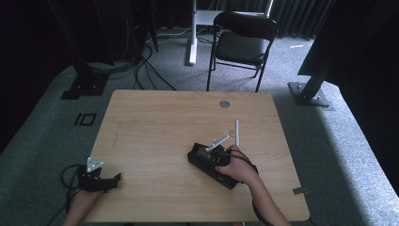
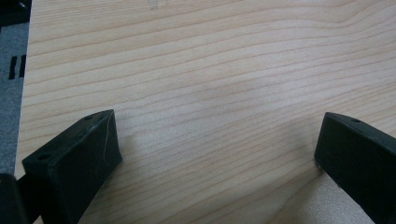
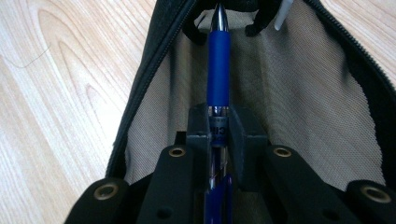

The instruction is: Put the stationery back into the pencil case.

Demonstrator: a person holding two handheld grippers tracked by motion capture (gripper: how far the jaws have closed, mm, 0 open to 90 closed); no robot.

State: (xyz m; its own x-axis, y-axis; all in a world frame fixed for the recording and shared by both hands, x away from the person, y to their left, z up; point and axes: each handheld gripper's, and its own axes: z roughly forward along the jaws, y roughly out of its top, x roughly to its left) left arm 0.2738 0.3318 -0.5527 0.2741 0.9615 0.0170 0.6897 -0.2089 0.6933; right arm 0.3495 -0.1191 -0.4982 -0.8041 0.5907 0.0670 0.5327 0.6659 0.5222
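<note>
My right gripper (image 3: 218, 126) is shut on a blue pen (image 3: 218, 60) with a silver tip. The pen points into an open black zip pouch (image 3: 299, 93) lined with beige mesh. In the high view a hand holds the right gripper (image 1: 214, 157) over that pouch (image 1: 200, 157), right of the table's middle. My left gripper (image 1: 113, 179) rests at the table's front left corner. Its jaws (image 2: 217, 149) stand wide open over bare wood with nothing between them.
The wooden table (image 1: 155, 127) has a thin white stick (image 1: 236, 132) lying just beyond the pouch and a round cable hole (image 1: 224, 104) near its far edge. A black folding chair (image 1: 242, 40) stands behind the table. Cables and stand feet lie on the grey carpet.
</note>
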